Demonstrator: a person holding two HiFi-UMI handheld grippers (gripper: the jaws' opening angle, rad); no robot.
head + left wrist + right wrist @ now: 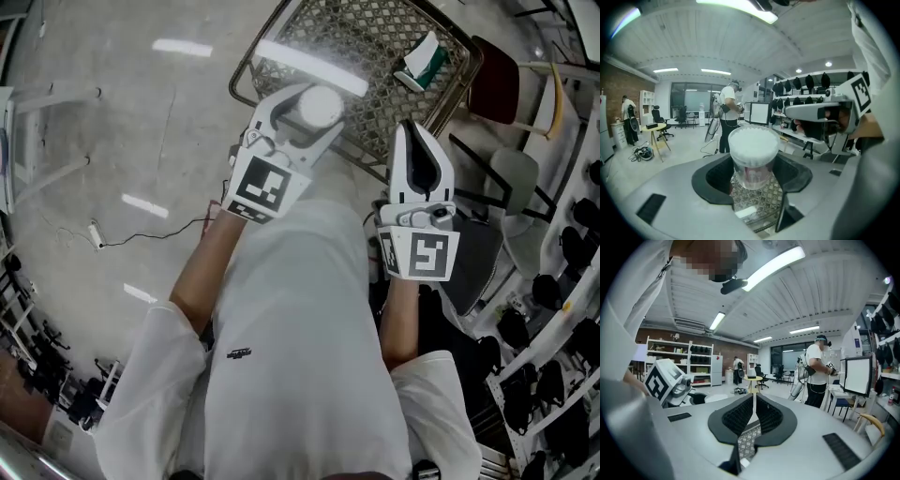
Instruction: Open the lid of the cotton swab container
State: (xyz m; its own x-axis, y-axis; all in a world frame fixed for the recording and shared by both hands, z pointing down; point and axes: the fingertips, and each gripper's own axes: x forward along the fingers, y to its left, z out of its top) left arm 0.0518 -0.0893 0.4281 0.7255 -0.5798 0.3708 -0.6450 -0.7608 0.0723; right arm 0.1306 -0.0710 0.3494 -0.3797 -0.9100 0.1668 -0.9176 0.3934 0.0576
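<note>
The cotton swab container (pixel 753 147) is a clear round tub packed with white swab heads, standing upright between the jaws of my left gripper (pixel 753 174), which is shut on its sides. In the head view the left gripper (pixel 317 120) holds the tub's white top (pixel 321 103) in the air above a wire-mesh table. Whether a lid sits on it I cannot tell. My right gripper (pixel 419 150) hangs beside it to the right, shut with nothing between its fingers. In the right gripper view its black pads (pixel 740 417) meet, and the right gripper (pixel 753 413) is apart from the tub.
A wire-mesh table (pixel 309 37) lies below the grippers, with a green and white pack (pixel 424 58) on it. A red-backed chair (pixel 495 89) and racks of dark gear (pixel 562 328) stand at the right. A cable (pixel 141 239) runs over the floor. Another person (pixel 729 115) stands far off.
</note>
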